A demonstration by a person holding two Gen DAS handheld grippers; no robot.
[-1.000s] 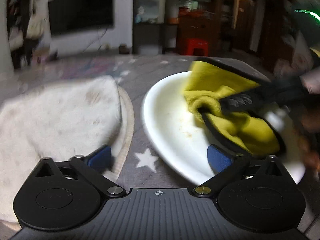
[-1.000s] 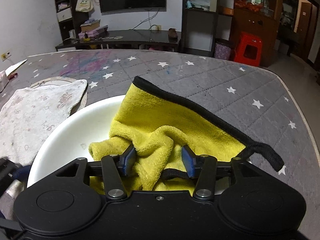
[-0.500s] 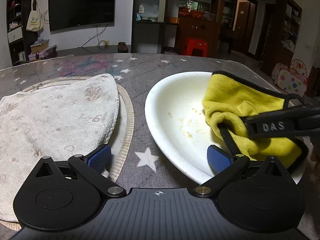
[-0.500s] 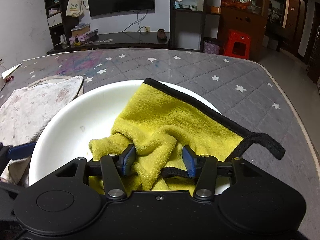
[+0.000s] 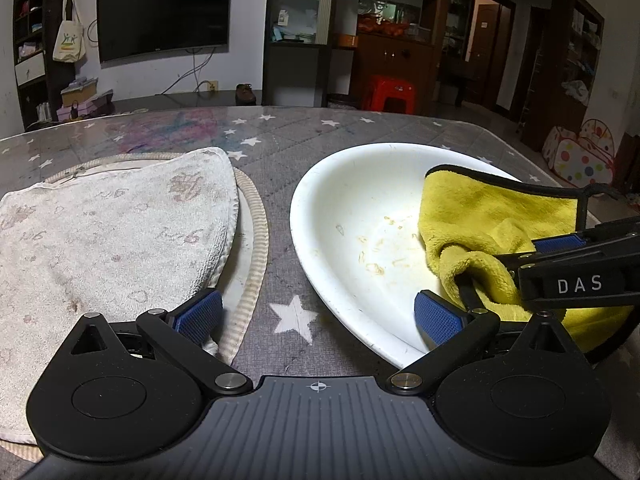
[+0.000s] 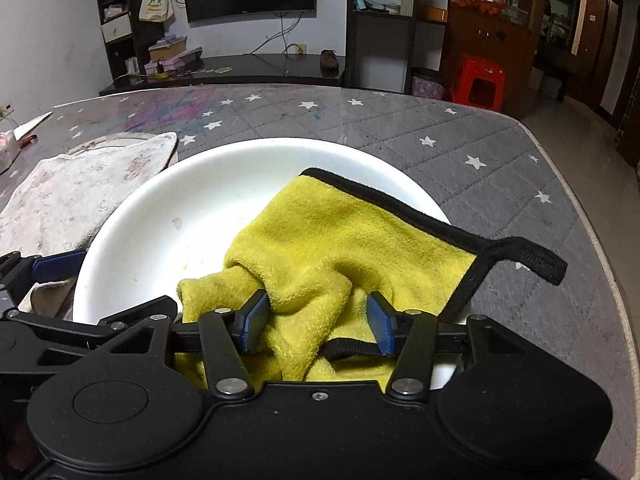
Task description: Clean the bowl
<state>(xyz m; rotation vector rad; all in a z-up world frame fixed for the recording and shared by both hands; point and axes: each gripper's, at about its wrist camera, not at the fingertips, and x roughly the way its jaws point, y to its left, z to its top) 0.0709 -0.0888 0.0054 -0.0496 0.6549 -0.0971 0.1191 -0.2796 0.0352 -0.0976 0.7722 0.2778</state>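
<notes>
The yellow cloth [image 6: 344, 240] has slid toward the bowl's right side since a second ago, baring crumb-smeared white. From the left: a stained towel [image 5: 108, 232], the left gripper [image 5: 316, 316] spread wide astride the white bowl [image 5: 352, 208] rim on the star-print table [image 5: 296, 160], then the right gripper [image 6: 316, 320] pinching the cloth inside the bowl.

Bowl [image 6: 168, 200]: white, flecked with tan smears. Cloth [image 6: 340, 240]: yellow, edged in black. Towel [image 5: 100, 240]: off-white, printed with faded pink motifs. Counter [image 6: 400, 120]: covered in grey, patterned with white stars. Gripper pads [image 5: 438, 318]: blue.
</notes>
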